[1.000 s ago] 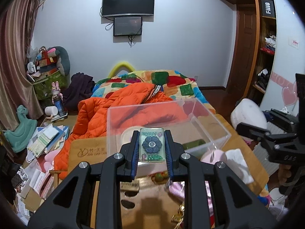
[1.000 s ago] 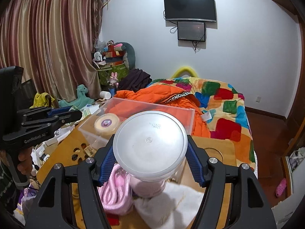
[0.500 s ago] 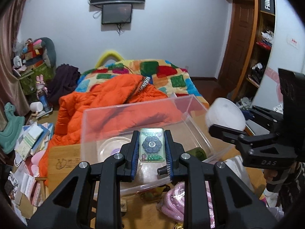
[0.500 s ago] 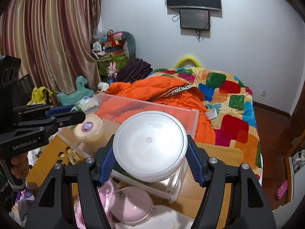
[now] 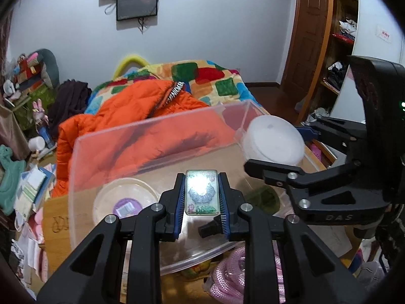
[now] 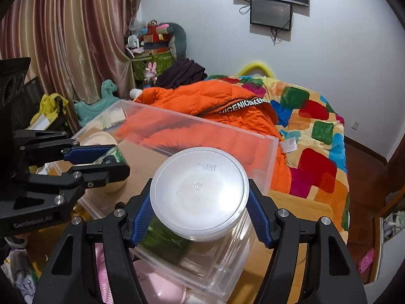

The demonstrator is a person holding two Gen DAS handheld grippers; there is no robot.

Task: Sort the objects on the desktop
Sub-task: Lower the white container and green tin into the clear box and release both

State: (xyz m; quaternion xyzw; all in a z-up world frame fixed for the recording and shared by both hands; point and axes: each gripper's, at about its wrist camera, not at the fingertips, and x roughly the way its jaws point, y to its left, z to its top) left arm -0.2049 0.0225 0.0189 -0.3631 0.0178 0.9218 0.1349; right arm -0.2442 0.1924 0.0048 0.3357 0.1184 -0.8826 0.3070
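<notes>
My left gripper point(image 5: 201, 195) is shut on a small clear rectangular tile with a flower pattern point(image 5: 201, 192) and holds it over the inside of the clear plastic bin point(image 5: 141, 136). My right gripper point(image 6: 200, 202) is shut on a round white-lidded container point(image 6: 200, 192) and holds it over the bin's right end point(image 6: 268, 162); it shows in the left wrist view too point(image 5: 274, 136). Inside the bin lie a roll of tape point(image 5: 124, 200) and a green item point(image 5: 263, 197).
The bin stands on a wooden desk point(image 5: 54, 230). A pink coiled rope point(image 5: 235, 271) and a round pink object point(image 6: 164, 288) lie in front of the bin. A bed with an orange jacket point(image 5: 131, 106) is behind the desk.
Both grippers moved forward and up over the bin with their objects still held. The right gripper's container came in over the bin's right end.
</notes>
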